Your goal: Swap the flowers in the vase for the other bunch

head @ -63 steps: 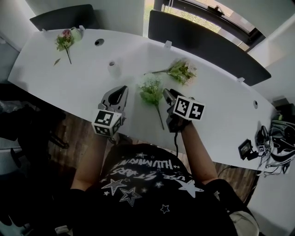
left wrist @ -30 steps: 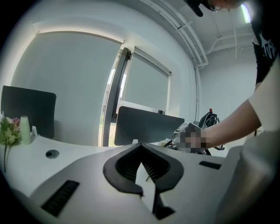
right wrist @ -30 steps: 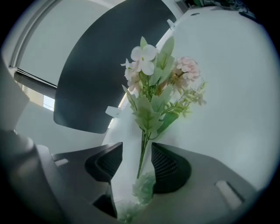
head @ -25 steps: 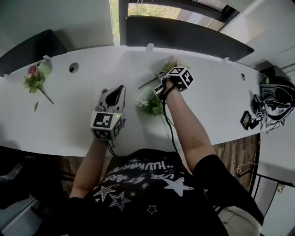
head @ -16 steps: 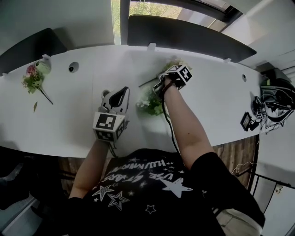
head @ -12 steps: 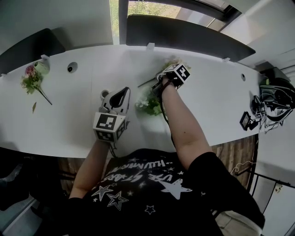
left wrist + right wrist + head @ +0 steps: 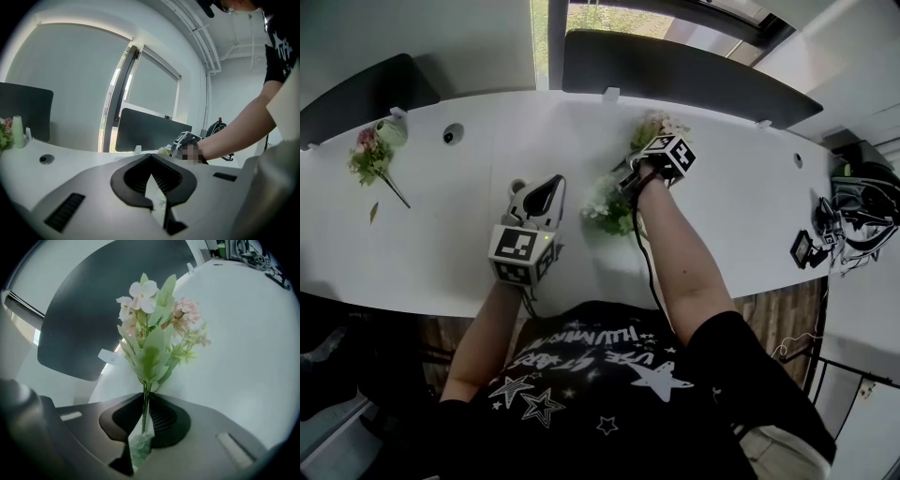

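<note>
My right gripper [image 7: 630, 176] reaches over the far middle of the white table [image 7: 741, 206]. Its jaws have just been closing, and now my right gripper [image 7: 144, 398] is shut on the thin stem of the pink-and-white flower bunch [image 7: 157, 329]. That pink-and-white bunch [image 7: 659, 127] stands out beyond the marker cube. A green-and-white bunch [image 7: 605, 208] lies on the table by the right forearm. My left gripper [image 7: 542, 195] is shut and empty, its tips beside a small white vase [image 7: 517, 187]. My left gripper [image 7: 150, 157] hides the vase in its own view.
A third, pink bunch [image 7: 370, 159] lies at the table's far left beside a pale green bottle [image 7: 394, 132]. Dark chair backs [image 7: 675, 75] stand behind the table. Cables and gear [image 7: 848, 220] sit at the right end. A round cable hole [image 7: 453, 135] is in the tabletop.
The right gripper's jaws have closed onto the stem of the pink-and-white bunch, whose heads now stand out a little farther back. The left gripper has stayed put.
</note>
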Action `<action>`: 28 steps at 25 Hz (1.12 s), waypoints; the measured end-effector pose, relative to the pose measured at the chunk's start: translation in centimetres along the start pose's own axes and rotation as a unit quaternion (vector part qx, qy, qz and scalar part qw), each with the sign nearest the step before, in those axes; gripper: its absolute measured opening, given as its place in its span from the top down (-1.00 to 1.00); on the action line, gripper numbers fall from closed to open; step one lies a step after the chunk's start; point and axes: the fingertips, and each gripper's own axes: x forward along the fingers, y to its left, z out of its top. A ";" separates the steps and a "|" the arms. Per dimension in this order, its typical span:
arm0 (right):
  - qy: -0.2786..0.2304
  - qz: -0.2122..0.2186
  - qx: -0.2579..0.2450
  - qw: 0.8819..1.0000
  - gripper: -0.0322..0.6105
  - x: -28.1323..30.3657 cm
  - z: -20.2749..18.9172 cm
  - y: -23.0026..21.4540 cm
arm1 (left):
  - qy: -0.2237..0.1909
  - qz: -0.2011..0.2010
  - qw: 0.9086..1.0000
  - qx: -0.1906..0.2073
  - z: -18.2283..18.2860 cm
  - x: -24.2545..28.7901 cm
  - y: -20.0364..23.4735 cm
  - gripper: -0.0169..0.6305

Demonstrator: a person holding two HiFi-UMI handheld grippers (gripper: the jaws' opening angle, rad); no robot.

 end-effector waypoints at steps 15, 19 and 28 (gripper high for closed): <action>-0.033 0.144 0.029 0.989 0.80 -2.3 1.6 0.8 | 0.008 0.045 0.998 0.038 -0.5 -1.2 -0.9 0.93; -0.039 0.183 0.007 0.982 0.80 -3.2 1.8 2.0 | 0.010 0.058 0.997 0.042 -1.2 -1.9 -1.8 0.93; -0.049 0.275 -0.055 0.959 0.80 -7.2 2.0 5.6 | -0.009 0.086 0.996 0.032 -1.6 -3.3 -3.6 0.93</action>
